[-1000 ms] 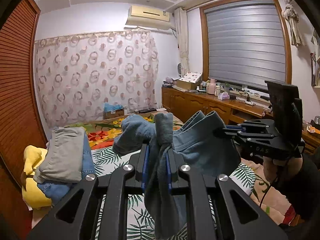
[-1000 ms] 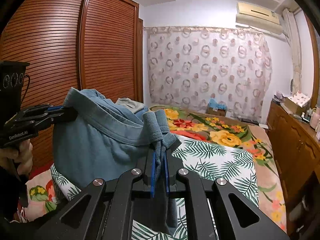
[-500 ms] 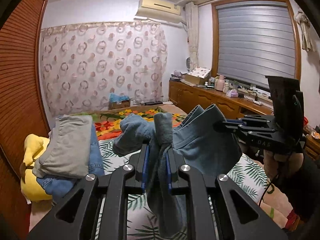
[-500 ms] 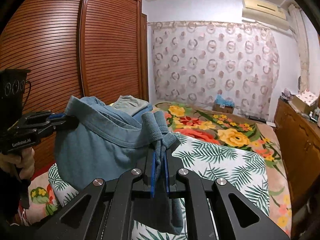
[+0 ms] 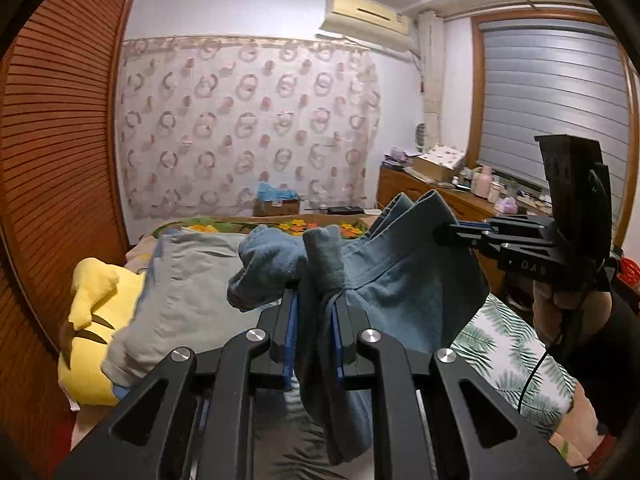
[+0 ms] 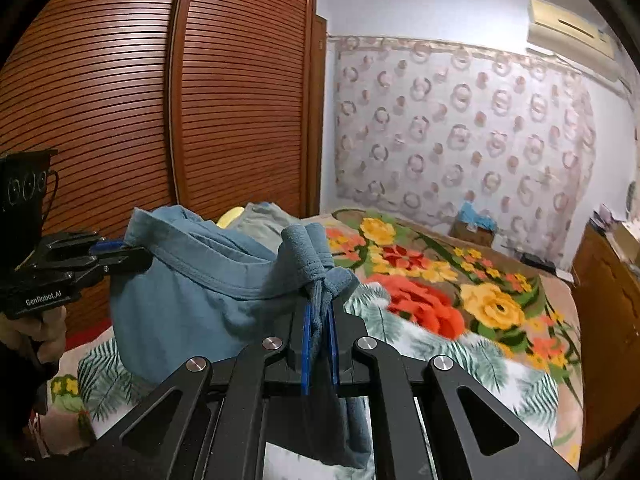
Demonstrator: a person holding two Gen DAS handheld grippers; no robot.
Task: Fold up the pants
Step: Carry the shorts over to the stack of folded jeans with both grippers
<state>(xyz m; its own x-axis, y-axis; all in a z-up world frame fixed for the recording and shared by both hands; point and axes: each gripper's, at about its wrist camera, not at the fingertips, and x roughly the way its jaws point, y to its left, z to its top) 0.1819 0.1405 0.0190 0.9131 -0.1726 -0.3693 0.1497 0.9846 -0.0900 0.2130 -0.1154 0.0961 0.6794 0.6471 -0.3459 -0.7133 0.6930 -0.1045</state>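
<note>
In the left wrist view the left tool (image 5: 313, 312) is clamped tight on a bunched fold of the blue pants (image 5: 404, 280), held up in the air above the bed (image 5: 508, 344). To the right the right tool (image 5: 444, 234) pinches the far end of the same waistband, a hand (image 5: 560, 304) gripping its handle. The cloth sags between the two and hangs down past the left fingers. Left of the pants a pile of folded clothes (image 5: 188, 280) lies on the bed with a yellow plush toy (image 5: 96, 320) against it, close to the slatted wardrobe (image 5: 52, 160). On the right a wooden dresser (image 5: 440, 200) crowded with small items runs under the blind — so the bed is hemmed in on both sides, and the open stretch is the leaf-print cover on the right.

The right wrist view shows the right tool (image 6: 319, 320) shut on its own gathered corner of the pants (image 6: 192, 292), with the left tool (image 6: 128, 258) at the left edge gripping the other end. Only here does the floral blanket (image 6: 452, 288) spread out in full, bare to the curtain (image 6: 460, 140) at the far wall — and the wardrobe (image 6: 160, 100) rises close behind the left tool. The folded pile (image 6: 260, 220) only peeks over the pants.
</note>
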